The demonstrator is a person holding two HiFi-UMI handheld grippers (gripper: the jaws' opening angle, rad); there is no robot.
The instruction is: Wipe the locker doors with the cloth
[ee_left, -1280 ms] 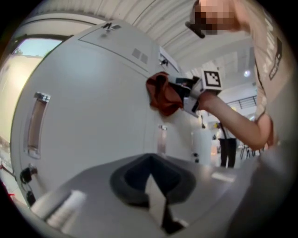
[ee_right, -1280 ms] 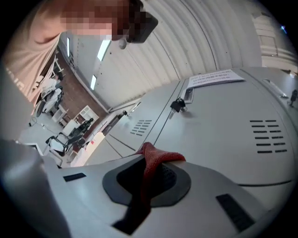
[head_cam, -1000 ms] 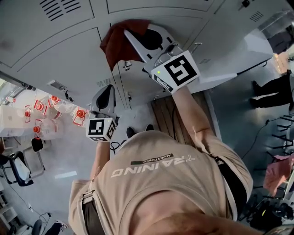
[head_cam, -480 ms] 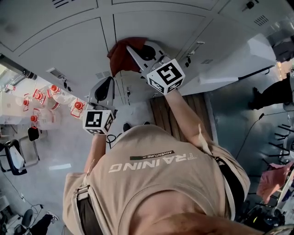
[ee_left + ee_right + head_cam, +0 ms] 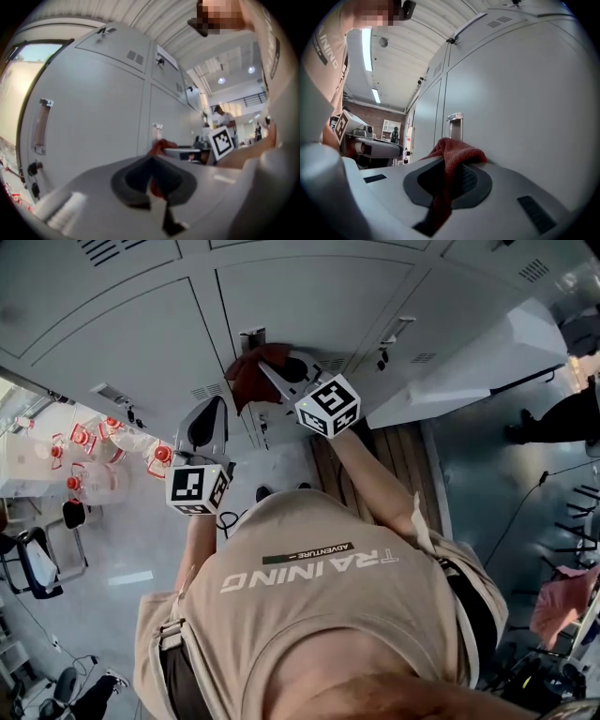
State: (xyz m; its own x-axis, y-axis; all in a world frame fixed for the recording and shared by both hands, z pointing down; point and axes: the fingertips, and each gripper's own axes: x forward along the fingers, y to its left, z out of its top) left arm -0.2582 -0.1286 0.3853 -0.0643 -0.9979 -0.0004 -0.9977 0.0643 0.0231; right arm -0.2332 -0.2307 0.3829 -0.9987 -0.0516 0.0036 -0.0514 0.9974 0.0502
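A red cloth [image 5: 246,377] is pinched in my right gripper [image 5: 278,374] and pressed flat on a grey locker door [image 5: 309,296], just beside a recessed metal handle [image 5: 251,337]. The right gripper view shows the cloth [image 5: 453,155] bunched between the jaws, against the door [image 5: 525,93] and below the handle [image 5: 455,123]. My left gripper [image 5: 209,420] hovers lower left, shut with nothing in it, a little off the doors. In the left gripper view its jaws [image 5: 151,161] point along the locker face [image 5: 93,112] towards the cloth [image 5: 159,146].
An open locker door [image 5: 469,362] juts out on the right. Several clear bottles with red caps [image 5: 84,442] stand at the left, by a chair [image 5: 37,568]. A wooden board [image 5: 384,456] lies at the lockers' foot. Another person [image 5: 562,418] stands far right.
My right gripper has slid the cloth down the locker door, towards me and slightly left. The left gripper has stayed almost still.
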